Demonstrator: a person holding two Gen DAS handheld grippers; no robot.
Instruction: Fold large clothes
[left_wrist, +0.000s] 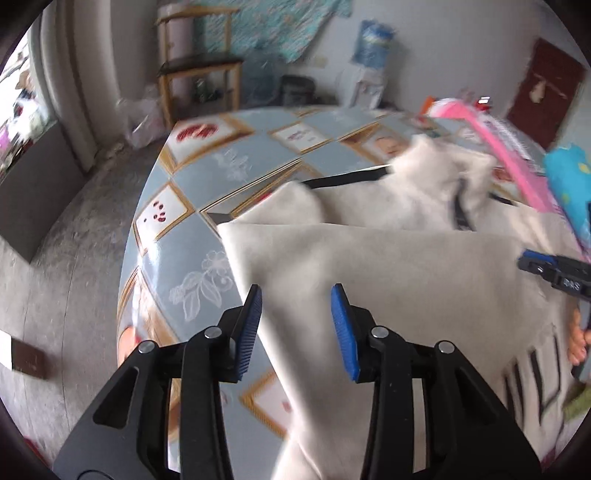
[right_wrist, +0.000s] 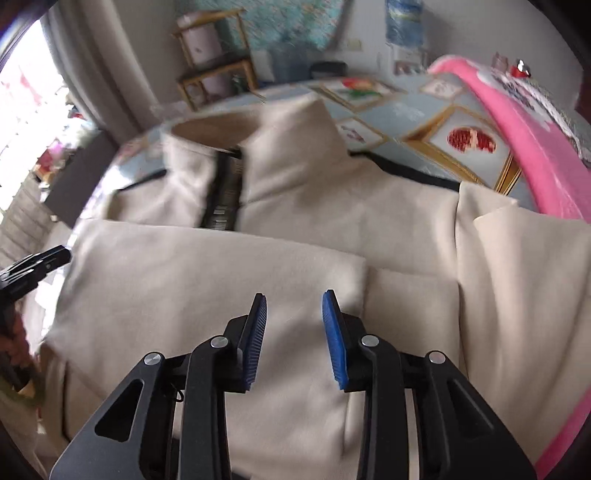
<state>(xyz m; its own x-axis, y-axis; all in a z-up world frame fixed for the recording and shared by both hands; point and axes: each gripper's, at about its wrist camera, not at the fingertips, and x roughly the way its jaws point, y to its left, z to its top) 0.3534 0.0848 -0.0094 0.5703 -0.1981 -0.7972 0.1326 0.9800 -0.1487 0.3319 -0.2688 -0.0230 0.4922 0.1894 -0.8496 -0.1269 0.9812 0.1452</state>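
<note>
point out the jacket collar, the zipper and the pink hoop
jacket collar (right_wrist: 317, 125), right wrist view, on the raised right flap
zipper (right_wrist: 225, 192), right wrist view, on the dark teeth mid-length
pink hoop (right_wrist: 517, 122), right wrist view, on its curved band

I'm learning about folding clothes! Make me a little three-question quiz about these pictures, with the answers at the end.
1. True or false: the cream jacket lies on the table with its collar standing up.
2. What runs along the right side of the jacket? A) a pink hoop B) a green rope C) a yellow broom
3. Fill in: the jaws of the right gripper are open and hang above a ____ part of the jacket.

Key
1. True
2. A
3. folded (nothing is pinched; the left gripper is open too, over the jacket's edge)
</note>
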